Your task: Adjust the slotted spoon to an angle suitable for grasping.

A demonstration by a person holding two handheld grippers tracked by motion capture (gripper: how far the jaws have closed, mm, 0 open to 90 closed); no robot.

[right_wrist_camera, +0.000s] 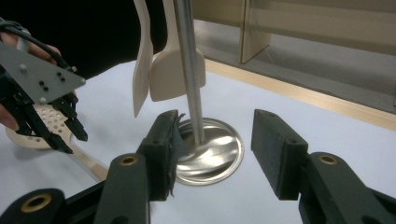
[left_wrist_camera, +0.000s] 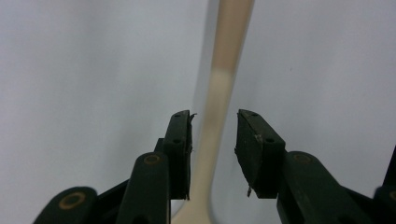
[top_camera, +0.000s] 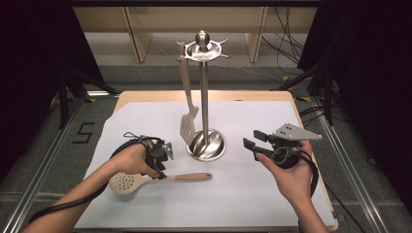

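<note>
A: Your tabletop [top_camera: 252,204] is covered with a white sheet, with dark curtains on both sides and a grey floor beyond it.

B: And the stand?

A: The metal stand [top_camera: 206,141] is upright near the middle, a pole rising from a round shiny dish-shaped base. One slotted spatula [top_camera: 187,104] hangs from the hook ring at its top, its blade reaching down just beside the base. From your right gripper view, nothing lies in that base.

B: Where is the spoon?

A: The perforated spoon [top_camera: 145,180] lies flat on the sheet in front of the stand, round head toward your left, handle pointing right.

B: My left gripper?

A: Your left gripper [top_camera: 160,154] is down over the spoon near where the head meets the handle. In the left gripper view the jaws stand on either side of the handle with a gap on each side, so they are released, not yet pressing.

B: And the right?

A: Your right gripper [top_camera: 253,140] is held above the sheet to the right of the stand, jaws spread apart with nothing between them, pointed toward the base.
</note>
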